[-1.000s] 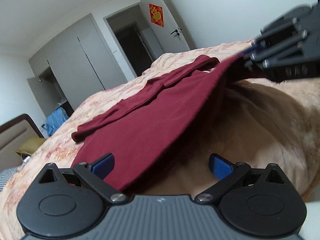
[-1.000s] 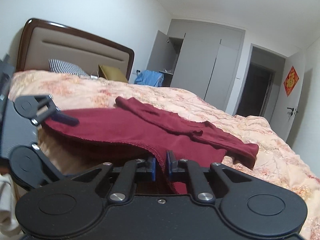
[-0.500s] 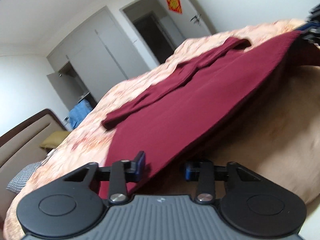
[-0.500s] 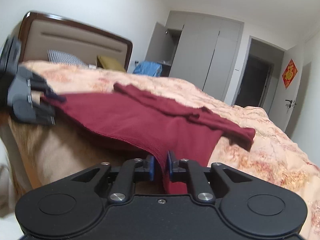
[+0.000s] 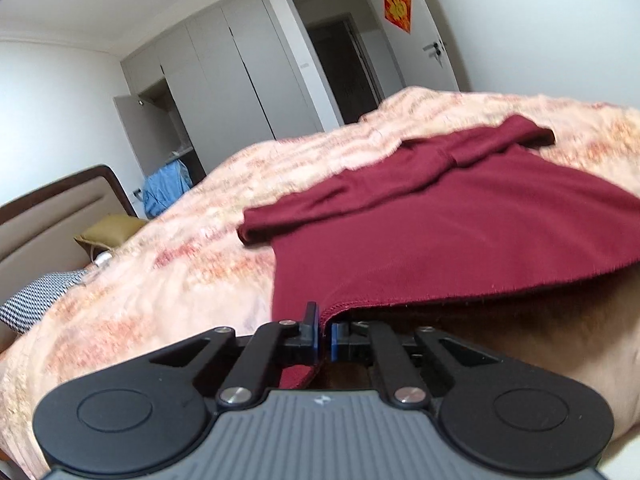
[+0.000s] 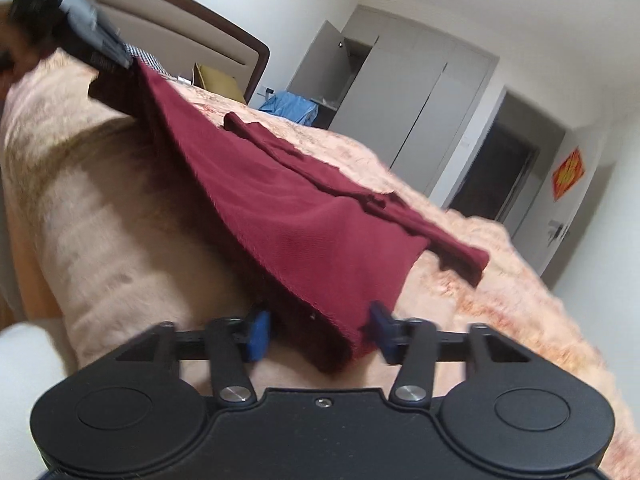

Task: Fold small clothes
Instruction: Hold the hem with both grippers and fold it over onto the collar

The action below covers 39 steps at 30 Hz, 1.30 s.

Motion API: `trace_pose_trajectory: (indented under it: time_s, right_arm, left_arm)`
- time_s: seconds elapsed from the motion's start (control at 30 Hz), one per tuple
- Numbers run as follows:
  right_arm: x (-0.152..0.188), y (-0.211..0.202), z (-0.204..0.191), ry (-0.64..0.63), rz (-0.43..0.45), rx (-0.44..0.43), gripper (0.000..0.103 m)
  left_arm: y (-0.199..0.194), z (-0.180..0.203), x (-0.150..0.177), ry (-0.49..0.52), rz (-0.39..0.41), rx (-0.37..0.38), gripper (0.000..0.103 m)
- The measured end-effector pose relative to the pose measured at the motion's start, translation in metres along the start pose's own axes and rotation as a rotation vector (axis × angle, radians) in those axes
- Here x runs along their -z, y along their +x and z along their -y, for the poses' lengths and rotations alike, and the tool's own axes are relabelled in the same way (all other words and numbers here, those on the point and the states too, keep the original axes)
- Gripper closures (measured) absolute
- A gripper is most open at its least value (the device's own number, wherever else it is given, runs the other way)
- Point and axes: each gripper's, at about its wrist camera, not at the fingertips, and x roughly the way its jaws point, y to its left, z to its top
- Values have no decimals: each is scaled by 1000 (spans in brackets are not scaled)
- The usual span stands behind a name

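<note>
A dark red garment (image 5: 460, 236) lies on the peach floral bed cover (image 5: 168, 288), its folded sleeves at the far side. My left gripper (image 5: 325, 330) is shut on the garment's near hem corner and holds it lifted. In the right wrist view the same garment (image 6: 288, 208) stretches from the left gripper (image 6: 96, 52) at the top left down to my right gripper (image 6: 318, 330). The right gripper is open, with the hem corner hanging loose between its blue pads (image 6: 258, 332).
A padded headboard (image 6: 180, 40) with a checked pillow (image 5: 36, 296) and an olive cushion (image 5: 108, 232) stands at the bed's head. Grey wardrobes (image 5: 240, 80), blue clothes (image 5: 164, 188) and a dark doorway (image 5: 344, 68) lie beyond the bed.
My left gripper closed on the hem corner and lifted it. My right gripper opened and let go of its corner, and its view tilted.
</note>
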Motion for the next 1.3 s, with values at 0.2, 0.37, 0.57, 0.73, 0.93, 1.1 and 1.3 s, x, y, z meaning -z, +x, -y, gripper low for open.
trace_pose_trajectory:
  time_s: [0.2, 0.37, 0.57, 0.73, 0.93, 1.1, 1.3]
  right_arm:
    - [-4, -13, 10, -14, 46, 54, 99]
    - [-13, -45, 29, 13, 142, 115, 99]
    - [-29, -109, 57, 51, 228, 83, 99]
    - [-37, -172, 72, 51, 277, 48, 99]
    - [-44, -220, 87, 106, 328, 8, 99]
    - [-45, -220, 83, 125, 336, 20, 99]
    - [-55, -192, 92, 183, 327, 37, 98]
  left_arm:
    - [-12, 5, -4, 73, 36, -42, 98]
    - [-35, 18, 0, 120, 94, -75, 99]
    - [-89, 22, -2, 107, 146, -64, 99]
    - [-157, 22, -1, 124, 188, -50, 99]
    - [-224, 20, -2, 99, 207, -24, 99]
    - [-245, 18, -9, 67, 206, -11, 99]
    - [-228, 11, -21, 71, 181, -6, 98]
